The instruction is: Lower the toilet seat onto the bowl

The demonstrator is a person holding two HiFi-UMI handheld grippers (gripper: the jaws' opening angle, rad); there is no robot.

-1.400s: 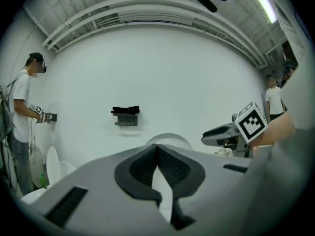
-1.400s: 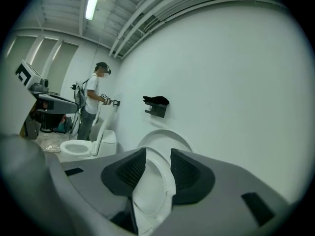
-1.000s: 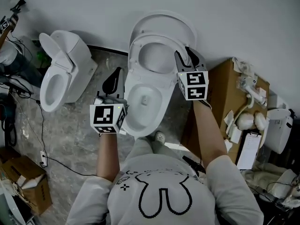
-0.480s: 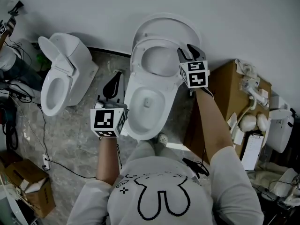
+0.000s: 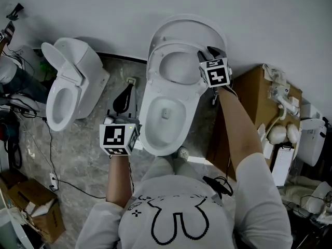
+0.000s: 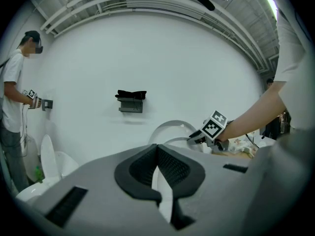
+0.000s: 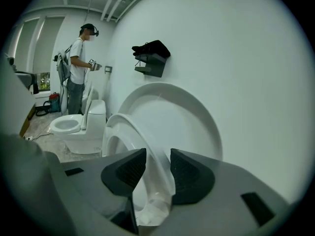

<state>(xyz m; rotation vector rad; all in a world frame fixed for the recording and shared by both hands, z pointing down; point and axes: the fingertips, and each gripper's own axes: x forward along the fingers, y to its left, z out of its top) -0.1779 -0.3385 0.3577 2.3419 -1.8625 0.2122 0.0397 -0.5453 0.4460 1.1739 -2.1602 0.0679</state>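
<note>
head view: toilet seat (image 5: pixel 154 71) tilted up at upper centre, right gripper (image 5: pixel 206 56) at its right rim; left gripper (image 5: pixel 123 95) lower left of it.
left gripper view: fingers pressed together, empty.
right gripper view: fingers pinch the toilet seat rim.

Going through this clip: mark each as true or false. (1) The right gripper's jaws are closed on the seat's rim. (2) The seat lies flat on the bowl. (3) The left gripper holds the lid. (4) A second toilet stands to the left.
1. True: the right gripper has the rim of the seat between its jaws, pads against it.
2. False: the seat stands raised above the bowl, just in front of the upright lid.
3. False: the left gripper has its jaws together and empty, beside the bowl.
4. True: the second toilet stands to the left, by the same wall.
</note>
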